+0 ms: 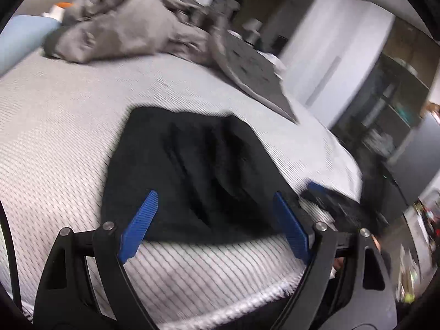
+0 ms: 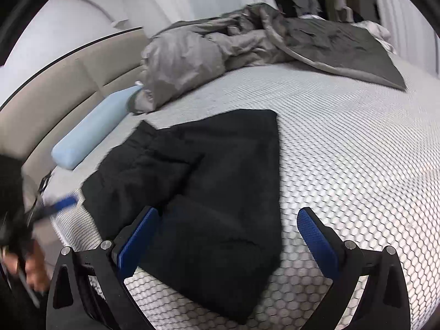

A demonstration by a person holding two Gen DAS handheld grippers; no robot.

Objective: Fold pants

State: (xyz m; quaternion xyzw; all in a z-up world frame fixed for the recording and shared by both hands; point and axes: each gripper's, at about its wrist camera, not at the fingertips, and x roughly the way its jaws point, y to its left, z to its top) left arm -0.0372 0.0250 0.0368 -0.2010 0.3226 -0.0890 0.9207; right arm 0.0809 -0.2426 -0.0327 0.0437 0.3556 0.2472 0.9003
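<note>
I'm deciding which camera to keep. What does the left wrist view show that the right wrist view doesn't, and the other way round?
Only the left wrist view: dark shelving beside the bed, and the left gripper close up, open over the pants.
Only the right wrist view: the beige headboard, a hand, and the right gripper, open.
Both: the black pants, the mattress, the grey duvet and the blue pillow.
</note>
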